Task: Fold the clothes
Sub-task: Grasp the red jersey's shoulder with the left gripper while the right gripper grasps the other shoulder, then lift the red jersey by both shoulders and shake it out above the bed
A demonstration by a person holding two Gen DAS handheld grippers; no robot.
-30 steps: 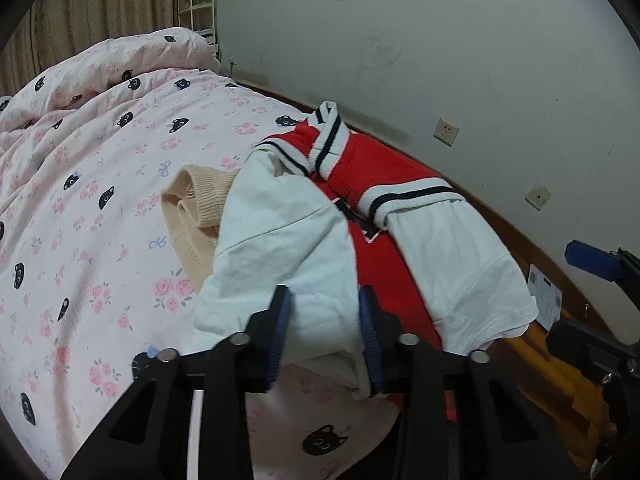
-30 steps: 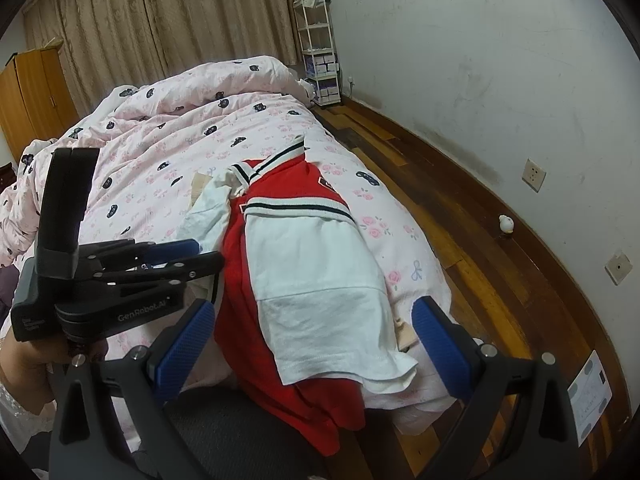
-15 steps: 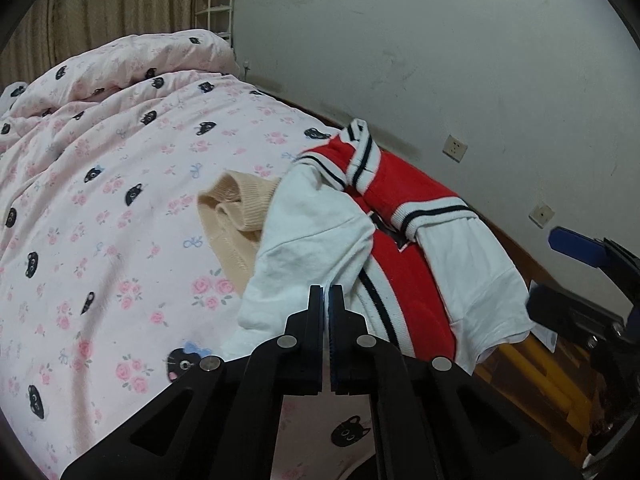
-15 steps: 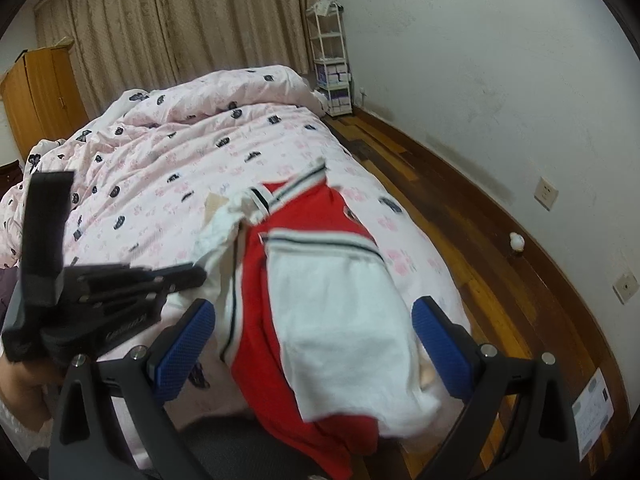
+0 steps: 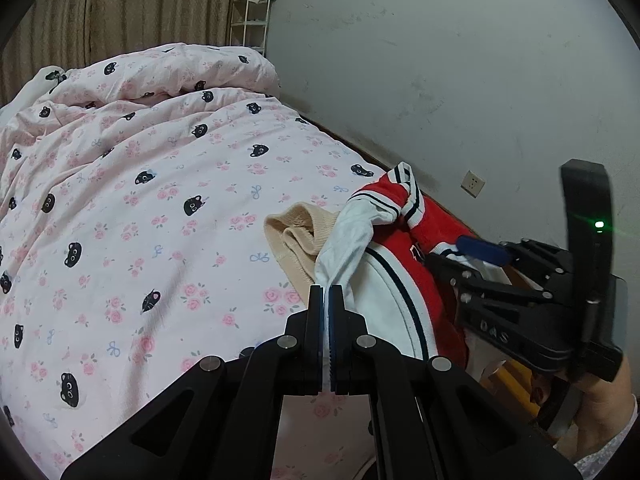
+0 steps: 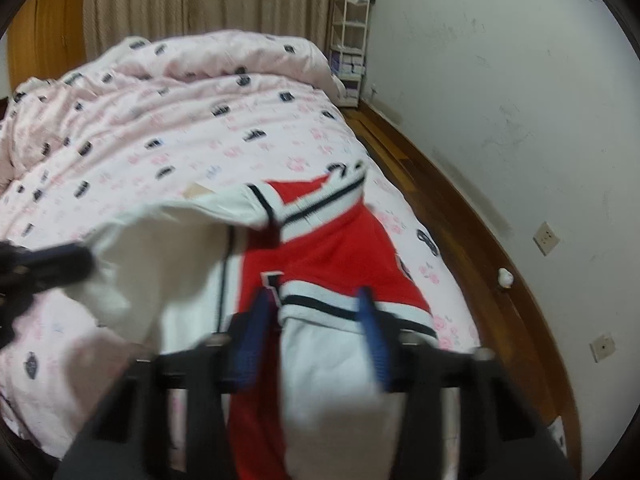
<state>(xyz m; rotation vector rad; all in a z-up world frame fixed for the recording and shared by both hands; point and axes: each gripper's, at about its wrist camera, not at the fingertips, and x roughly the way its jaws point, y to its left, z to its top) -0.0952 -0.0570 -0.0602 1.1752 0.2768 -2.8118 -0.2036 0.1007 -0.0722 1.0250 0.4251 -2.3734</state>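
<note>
Left gripper (image 5: 329, 300) fingers now clamped on white sleeve (image 5: 348, 240), right gripper (image 6: 318, 320) fingers closing around jacket (image 6: 340, 256).

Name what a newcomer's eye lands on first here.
The red jacket with white sleeves and black-striped trim sprawls on the pink cat-print quilt near the bed's edge. The left claw is shut on one white sleeve; the right claw is closing around the other.

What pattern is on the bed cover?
Pale pink bed cover with black cat faces, pink roses and blue bows; clearest in the left wrist view.

Pink cat-print bed (image 5: 160, 208) bears red-white jacket (image 6: 340, 248), beige garment (image 5: 296, 236).
</note>
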